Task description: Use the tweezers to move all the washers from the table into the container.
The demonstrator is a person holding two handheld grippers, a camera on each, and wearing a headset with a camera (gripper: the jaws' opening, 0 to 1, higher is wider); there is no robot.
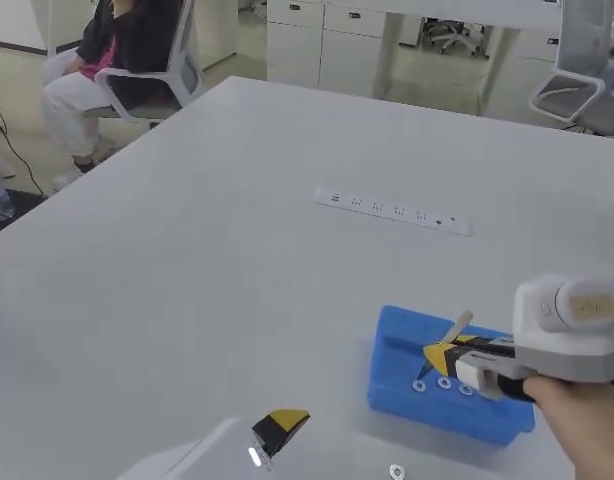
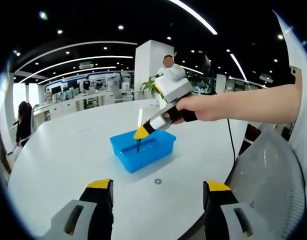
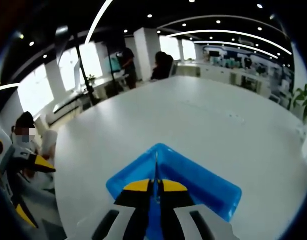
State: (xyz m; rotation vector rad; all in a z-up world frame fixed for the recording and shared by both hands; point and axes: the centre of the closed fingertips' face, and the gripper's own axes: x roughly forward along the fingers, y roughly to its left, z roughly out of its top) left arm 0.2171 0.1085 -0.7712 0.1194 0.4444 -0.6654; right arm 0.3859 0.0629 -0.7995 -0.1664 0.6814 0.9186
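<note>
Tips of the tweezers [image 1: 457,326] at the container [image 1: 397,336] too small, blurred; left gripper [image 1: 282,428] cut off below.

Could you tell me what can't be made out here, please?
- Whether the tweezers hold a washer: tips too small, head and left gripper views.
- How many washers lie in the container: right gripper covers part, head view.
- Table past the loose washer: cut by head view's bottom edge.

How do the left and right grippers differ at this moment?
The left gripper is open and holds nothing; the right gripper is shut on the tweezers. The left gripper hangs off to the side of the blue container; the right gripper is over it, tweezers pointing down inside. Both have yellow-tipped jaws.
</note>
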